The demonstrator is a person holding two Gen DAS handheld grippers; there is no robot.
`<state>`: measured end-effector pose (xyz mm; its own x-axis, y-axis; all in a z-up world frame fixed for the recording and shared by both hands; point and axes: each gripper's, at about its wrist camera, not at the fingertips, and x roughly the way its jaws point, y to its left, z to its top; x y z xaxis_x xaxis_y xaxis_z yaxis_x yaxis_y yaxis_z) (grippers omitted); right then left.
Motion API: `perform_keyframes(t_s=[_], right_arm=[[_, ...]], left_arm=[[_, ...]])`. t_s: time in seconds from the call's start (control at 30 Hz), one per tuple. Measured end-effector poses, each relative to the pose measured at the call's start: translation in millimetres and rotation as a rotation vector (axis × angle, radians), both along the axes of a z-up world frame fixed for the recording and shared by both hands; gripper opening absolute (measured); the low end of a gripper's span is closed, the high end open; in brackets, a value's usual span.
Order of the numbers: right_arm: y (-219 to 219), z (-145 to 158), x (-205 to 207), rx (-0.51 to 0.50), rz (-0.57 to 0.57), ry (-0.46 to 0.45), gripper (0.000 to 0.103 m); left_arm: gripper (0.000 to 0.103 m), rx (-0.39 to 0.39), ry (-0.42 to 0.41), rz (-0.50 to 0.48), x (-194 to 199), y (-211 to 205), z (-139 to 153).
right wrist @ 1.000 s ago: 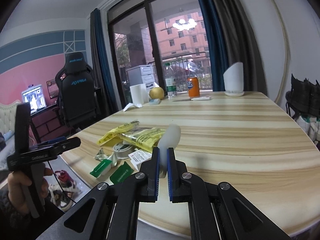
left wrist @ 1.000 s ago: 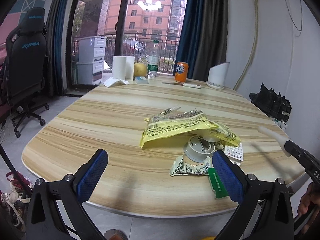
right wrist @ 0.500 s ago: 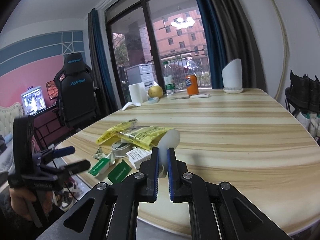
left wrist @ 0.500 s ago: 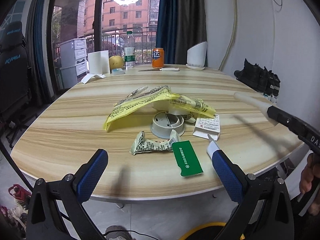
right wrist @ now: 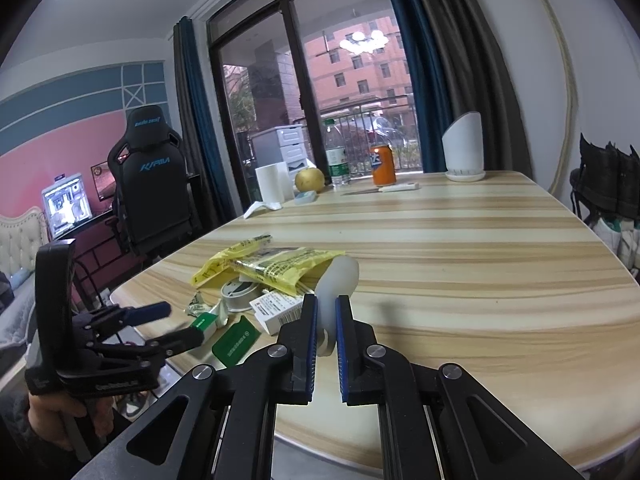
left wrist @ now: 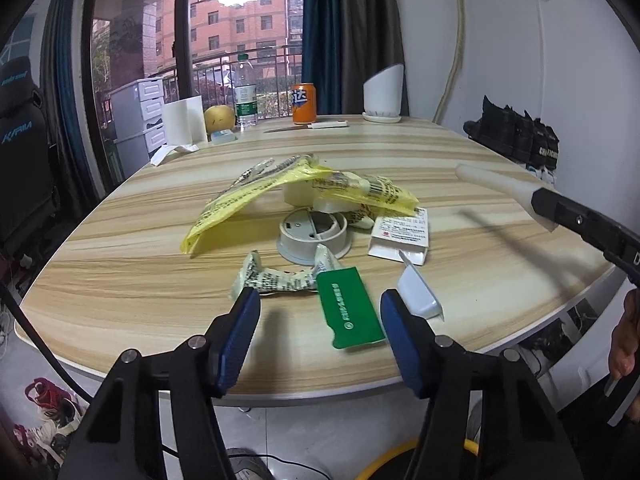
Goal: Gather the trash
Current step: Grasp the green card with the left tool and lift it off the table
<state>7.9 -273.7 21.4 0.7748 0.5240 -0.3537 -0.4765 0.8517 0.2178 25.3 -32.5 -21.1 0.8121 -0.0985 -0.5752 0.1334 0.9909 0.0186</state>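
A pile of trash lies near the table's front edge: a yellow wrapper [left wrist: 280,188], a grey round plastic base [left wrist: 312,234], a crumpled printed wrapper [left wrist: 276,280], a green card [left wrist: 348,312], a white box [left wrist: 400,232] and a small white scoop [left wrist: 416,294]. My left gripper [left wrist: 316,304] is open, its blue pads either side of the green card and crumpled wrapper, just above them. My right gripper [right wrist: 326,316] is shut on a white plastic piece [right wrist: 336,284], held over the table to the right of the pile; it also shows in the left wrist view [left wrist: 500,188].
At the table's far end stand a paper roll [left wrist: 182,120], a pear [left wrist: 219,119], a water bottle [left wrist: 245,96], an orange can [left wrist: 304,103], a knife [left wrist: 308,127] and a white holder [left wrist: 382,94]. A yellow bin rim [left wrist: 400,460] shows on the floor below the table edge.
My left gripper has moved forward and down to the trash at the table's front edge, and its jaws have narrowed around the green card. My right gripper has stayed put with the white piece.
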Motion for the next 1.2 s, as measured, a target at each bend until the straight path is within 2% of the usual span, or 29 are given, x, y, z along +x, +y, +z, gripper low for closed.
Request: perform_keyframes(t_s=[0.03,0.1,0.17,0.27,0.93,1.1,1.2], right_arm=[[0,-1,0,0.001,0.0,0.002,0.008],[-1,0,0,0.001,0.0,0.003,0.008],[-1,-1,0,0.001,0.0,0.005,0.009],[-3,-1,1,0.003,0.0,0.008,0.009],[2,-6,2,-0.01,0.016,0.025,0.009],[2,0,-4,0.005,0.041,0.02,0.009],[4,12,-17,-0.012,0.066,-0.014,0.009]], left_arm=[[0.053,0.003,0.002,-0.005,0,-1,0],[0.038,0.012,0.01,-0.009,1,-3,-2],[0.033,0.005,0.021,-0.011,3,-3,-3],[0.019,-0.007,0.023,-0.016,2,-3,-3],[0.019,-0.026,-0.053,-0.03,-12,-2,8],[0.019,-0.037,-0.062,-0.057,-20,-3,13],[0.019,-0.038,-0.071,-0.073,-25,-6,16]])
